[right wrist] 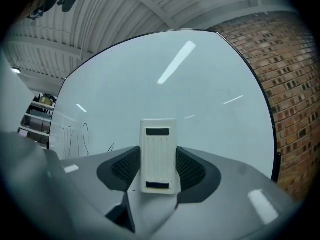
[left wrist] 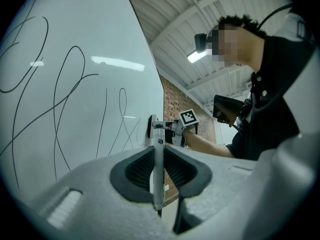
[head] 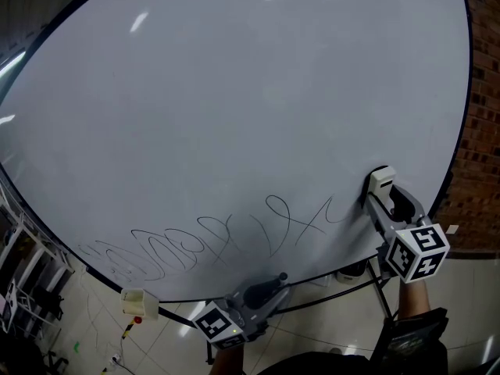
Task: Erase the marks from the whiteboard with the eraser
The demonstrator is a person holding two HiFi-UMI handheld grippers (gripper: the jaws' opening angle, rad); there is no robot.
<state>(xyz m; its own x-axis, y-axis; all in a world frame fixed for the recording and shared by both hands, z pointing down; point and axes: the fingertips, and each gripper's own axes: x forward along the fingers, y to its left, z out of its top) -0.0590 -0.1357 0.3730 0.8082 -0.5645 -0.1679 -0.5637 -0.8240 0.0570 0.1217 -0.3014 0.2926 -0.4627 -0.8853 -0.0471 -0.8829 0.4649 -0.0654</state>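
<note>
The whiteboard (head: 234, 92) fills the head view, and black looping marks (head: 211, 241) run along its lower edge. My right gripper (head: 380, 191) is shut on a white eraser (head: 380, 180), held against the board just right of the last mark. The right gripper view has that eraser (right wrist: 158, 155) upright between the jaws, with marks (right wrist: 80, 136) off to the left. My left gripper (head: 269, 289) hangs below the board's edge, shut on a thin marker pen (left wrist: 158, 164). From the left gripper view the marks (left wrist: 65, 109) and the eraser (left wrist: 151, 126) also show.
A brick wall (head: 480, 155) stands right of the board. A small cream block (head: 139, 303) sits at the board's lower left edge, above cables on the floor. Metal shelving (head: 19, 264) is at the far left. Stand legs (head: 383, 295) pass under the board.
</note>
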